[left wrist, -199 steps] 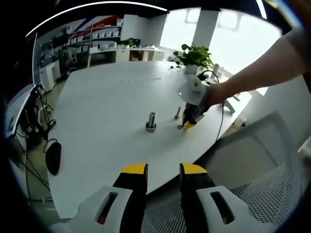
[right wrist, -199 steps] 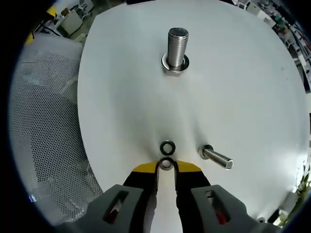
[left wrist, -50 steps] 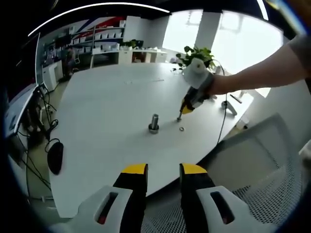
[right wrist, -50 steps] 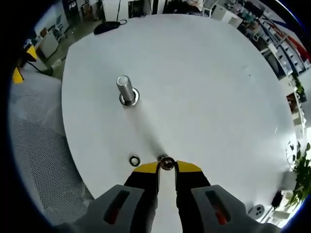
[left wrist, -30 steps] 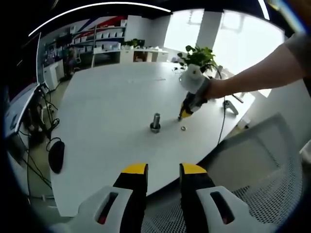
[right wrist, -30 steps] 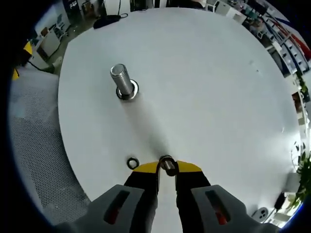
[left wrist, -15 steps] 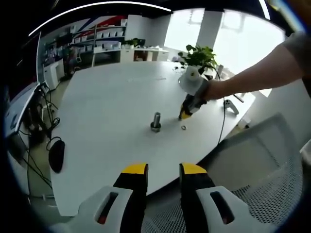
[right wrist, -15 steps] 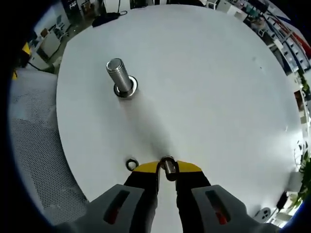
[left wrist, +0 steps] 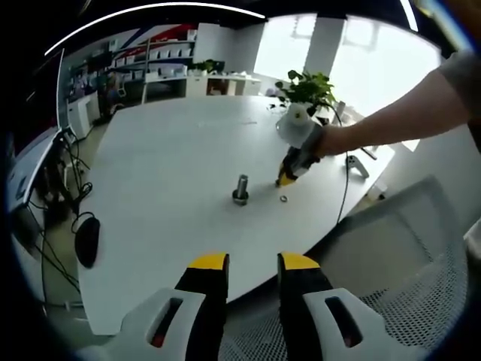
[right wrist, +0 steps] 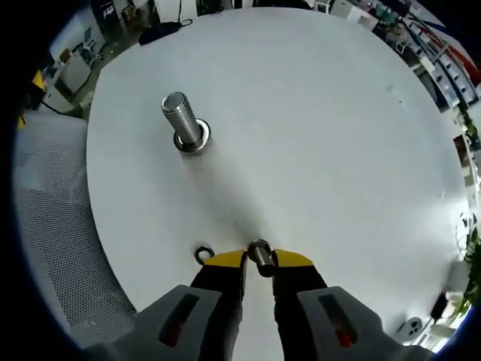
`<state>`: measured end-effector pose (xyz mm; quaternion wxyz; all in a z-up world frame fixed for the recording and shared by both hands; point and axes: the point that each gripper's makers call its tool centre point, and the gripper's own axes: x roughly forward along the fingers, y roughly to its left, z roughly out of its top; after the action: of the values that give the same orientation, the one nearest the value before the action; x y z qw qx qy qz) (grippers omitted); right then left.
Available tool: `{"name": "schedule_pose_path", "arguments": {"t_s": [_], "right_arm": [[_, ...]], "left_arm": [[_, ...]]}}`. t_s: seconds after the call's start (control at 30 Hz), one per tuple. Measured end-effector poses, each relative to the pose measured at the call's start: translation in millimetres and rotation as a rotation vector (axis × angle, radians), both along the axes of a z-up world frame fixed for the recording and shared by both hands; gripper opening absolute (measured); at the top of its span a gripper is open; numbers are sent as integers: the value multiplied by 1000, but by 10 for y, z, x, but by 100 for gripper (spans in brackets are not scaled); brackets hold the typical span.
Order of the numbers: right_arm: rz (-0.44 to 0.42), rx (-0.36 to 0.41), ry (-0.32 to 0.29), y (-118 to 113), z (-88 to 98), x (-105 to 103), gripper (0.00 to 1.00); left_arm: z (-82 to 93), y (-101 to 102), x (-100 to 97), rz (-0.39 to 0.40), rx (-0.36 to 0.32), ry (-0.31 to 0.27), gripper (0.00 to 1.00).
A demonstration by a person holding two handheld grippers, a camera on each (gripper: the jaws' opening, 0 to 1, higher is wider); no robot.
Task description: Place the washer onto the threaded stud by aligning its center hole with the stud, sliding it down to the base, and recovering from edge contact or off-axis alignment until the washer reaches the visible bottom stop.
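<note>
A large threaded stud [right wrist: 180,122] stands upright on the white table [right wrist: 323,128], with a washer around its base. One loose washer [right wrist: 203,254] lies flat just left of my right gripper [right wrist: 259,262]. That gripper is shut on a small grey bolt [right wrist: 260,256], held above the table near its edge. In the left gripper view the stud [left wrist: 240,189] stands mid-table, the loose washer [left wrist: 283,198] lies to its right, and a hand holds the right gripper [left wrist: 288,177] just above them. My left gripper [left wrist: 252,269] hangs open off the table's near edge, nothing between its jaws.
A black mouse [left wrist: 84,242] lies at the table's left edge above dangling cables. A potted plant [left wrist: 304,86] stands at the far side. A mesh chair [left wrist: 391,293] sits by the near right edge, seen again as the chair [right wrist: 52,226] left of the table.
The right gripper, earlier low at two washers beside a lying bolt, now holds that bolt up. Over the last second it has drifted only slightly. The left gripper has stayed put.
</note>
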<state>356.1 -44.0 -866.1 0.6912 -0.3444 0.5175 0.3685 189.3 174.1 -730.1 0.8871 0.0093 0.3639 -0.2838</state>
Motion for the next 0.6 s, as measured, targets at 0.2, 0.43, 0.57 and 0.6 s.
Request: {"name": "schedule_pose_path", "arguments": {"t_s": [0.2,0.43,0.57,0.6], "right_arm": [[-7,-4,-9,-40,-9,-63,17],[-37,1,-8,-86,39,-84,17],[-41,3,-8,-101,59,-118,17],[-43,3,-7,-102,68,-135,17]], "left_arm": [[1,-5,1,0,-1,-1,24],[4,-11,0,-4,-1,-3,24],[3,-11,-1,-5,-2,-3,24],[3,-12,-1,-6,-2,-3,24]]}}
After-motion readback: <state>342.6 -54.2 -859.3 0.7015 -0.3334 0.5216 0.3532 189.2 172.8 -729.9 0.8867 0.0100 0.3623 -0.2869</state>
